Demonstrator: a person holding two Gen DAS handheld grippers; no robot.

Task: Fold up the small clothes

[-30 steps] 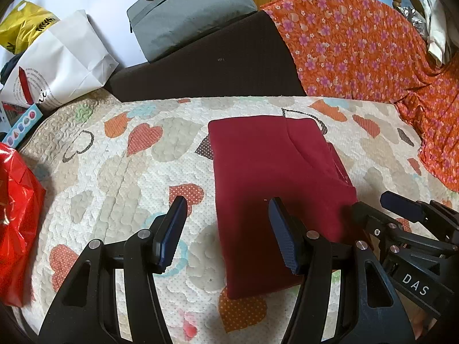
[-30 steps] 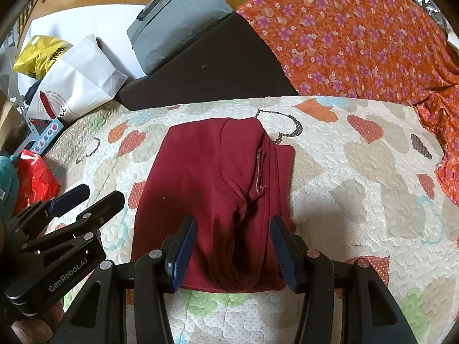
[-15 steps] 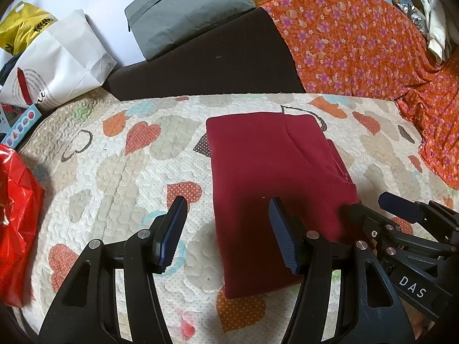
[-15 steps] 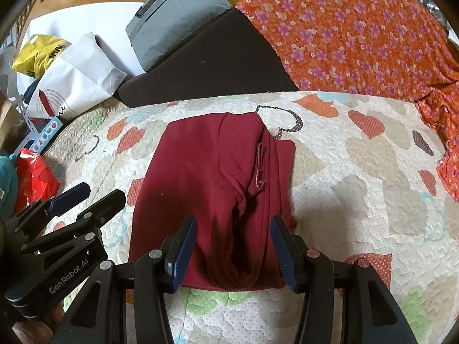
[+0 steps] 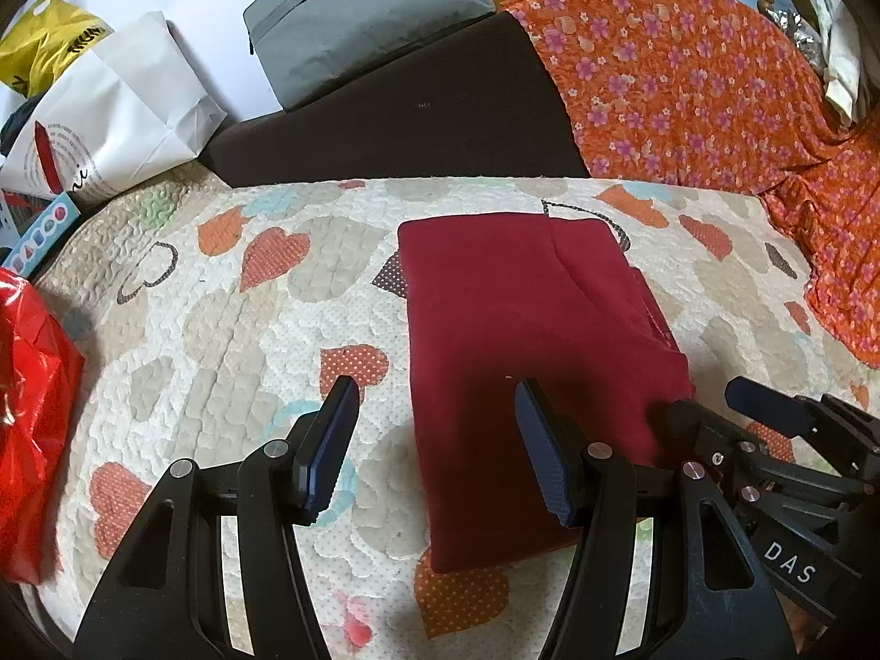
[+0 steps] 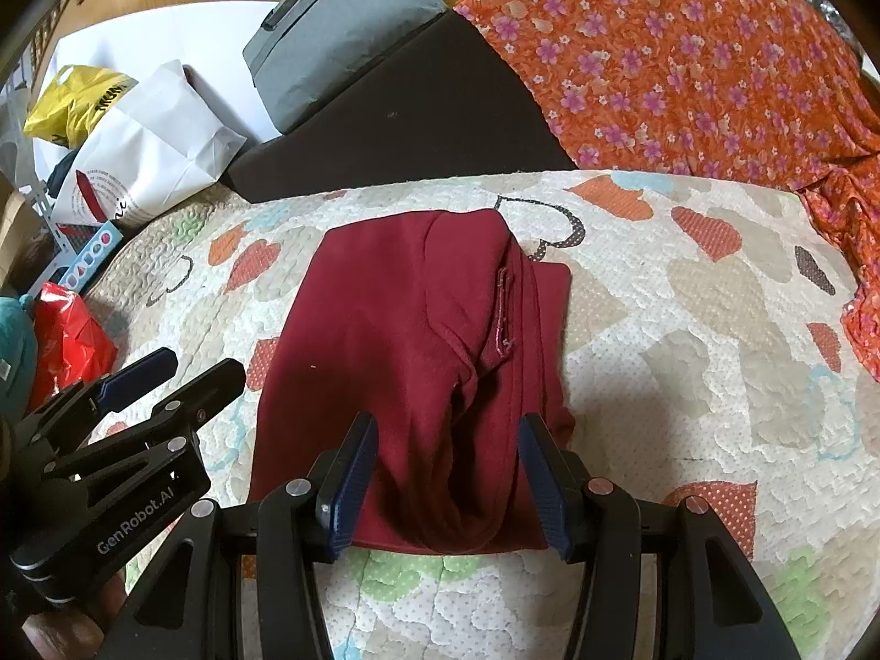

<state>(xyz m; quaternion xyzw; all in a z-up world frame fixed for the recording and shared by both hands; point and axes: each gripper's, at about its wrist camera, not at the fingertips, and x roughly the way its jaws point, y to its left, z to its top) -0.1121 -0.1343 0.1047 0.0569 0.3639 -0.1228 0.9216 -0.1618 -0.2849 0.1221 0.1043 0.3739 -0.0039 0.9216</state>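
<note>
A dark red garment [image 5: 522, 341] lies folded into a long rectangle on the heart-patterned quilt [image 5: 220, 341]; in the right wrist view [image 6: 407, 352] its right side is bunched, with a seam showing. My left gripper [image 5: 434, 440] is open and empty, hovering over the garment's near left edge. My right gripper [image 6: 448, 473] is open and empty, its fingers straddling the garment's near end. Each gripper shows in the other's view, the right one [image 5: 770, 418] and the left one [image 6: 165, 379].
An orange floral cloth [image 5: 715, 99] covers the back right. A dark cushion [image 5: 412, 126] and a grey bag [image 5: 357, 16] sit behind the quilt. A white paper bag [image 5: 115, 115], a yellow bag [image 5: 44, 49] and a red plastic bag [image 5: 27, 412] crowd the left.
Both grippers have stayed open and nearly still, with only a slight drift of the views. The garment has not moved.
</note>
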